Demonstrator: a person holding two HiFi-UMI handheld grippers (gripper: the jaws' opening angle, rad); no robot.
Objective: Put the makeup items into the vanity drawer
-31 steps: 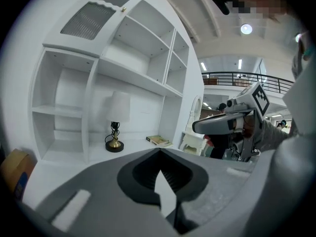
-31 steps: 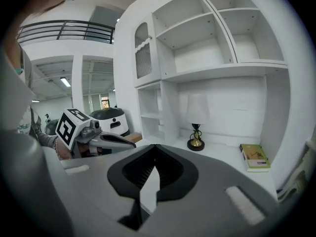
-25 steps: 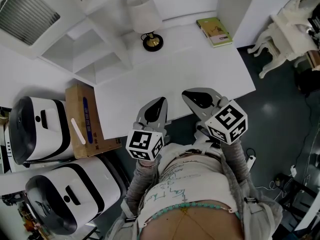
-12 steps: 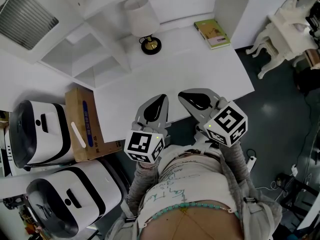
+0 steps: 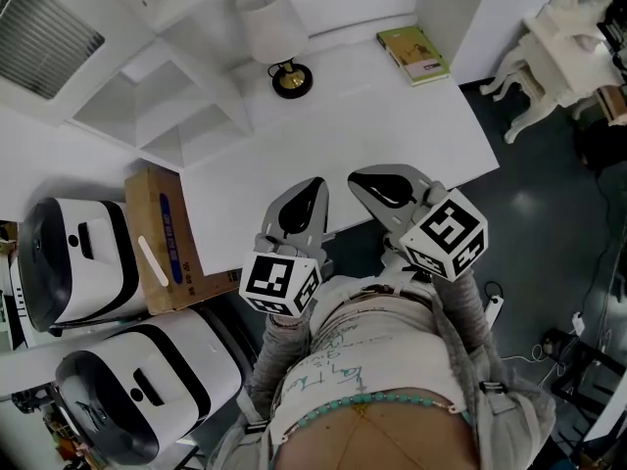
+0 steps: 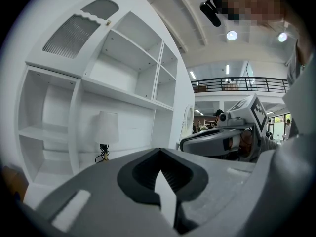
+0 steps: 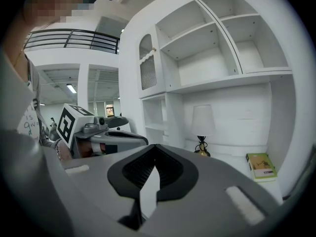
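Note:
No makeup items and no drawer show in any view. The white vanity desk (image 5: pixel 372 135) fills the middle of the head view. My left gripper (image 5: pixel 313 184) and right gripper (image 5: pixel 359 178) hover side by side over the desk's front edge, close to the person's body. Both are shut with nothing between the jaws. In the left gripper view the left gripper (image 6: pixel 161 174) points toward the shelves, with the right gripper (image 6: pixel 210 143) beside it. The right gripper view shows the right gripper (image 7: pixel 150 174) aimed at the shelves and the left gripper (image 7: pixel 116 139) to its left.
A white-shaded lamp (image 5: pixel 267 25) and a green book (image 5: pixel 413 55) stand at the back of the desk. White shelving (image 5: pixel 186 96) rises at its left. A cardboard box (image 5: pixel 162 238) and two white machines (image 5: pixel 78 253) sit at the left, and white furniture (image 5: pixel 558 57) at the right.
Both grippers stay shut at the desk's front edge. The head view has drifted slightly, so the lamp and book sit a little left of where they were.

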